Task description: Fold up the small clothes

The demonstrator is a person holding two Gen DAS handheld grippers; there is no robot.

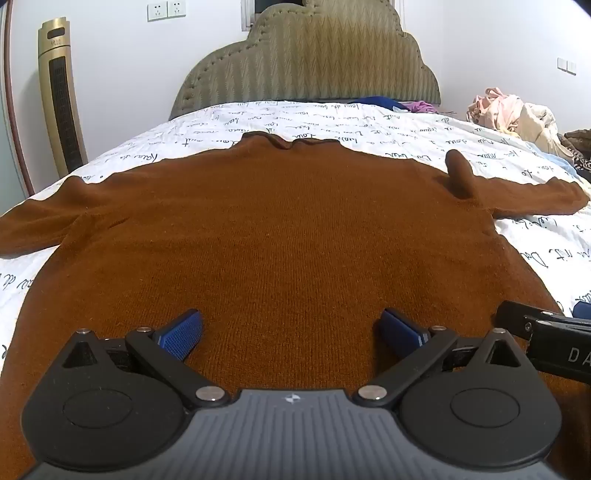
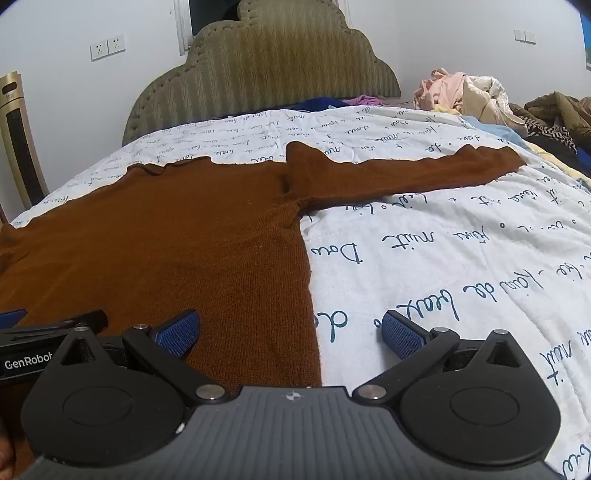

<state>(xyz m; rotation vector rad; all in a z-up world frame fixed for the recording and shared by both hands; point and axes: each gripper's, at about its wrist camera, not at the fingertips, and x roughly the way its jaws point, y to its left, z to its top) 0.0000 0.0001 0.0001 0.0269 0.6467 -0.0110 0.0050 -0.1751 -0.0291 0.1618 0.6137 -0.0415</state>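
One brown sweater (image 1: 280,236) is lying flat and face up on the bed (image 1: 369,122), its collar pointing toward the padded headboard (image 1: 310,62) and its two sleeves stretching out to either side. The right shoulder is bunching into a small raised fold. The left tool (image 1: 291,332) is hovering above the lower body of the sweater, its two blue pads (image 1: 183,334) standing wide apart with nothing between them. The right tool (image 2: 291,332) is hanging over the sweater's right edge, its two pads likewise spread and gripping nothing. One heap of other clothes (image 2: 465,96) is sitting at the far right of the bed. One gold tower fan (image 1: 61,96) is standing by the wall, below two sockets (image 1: 167,10).
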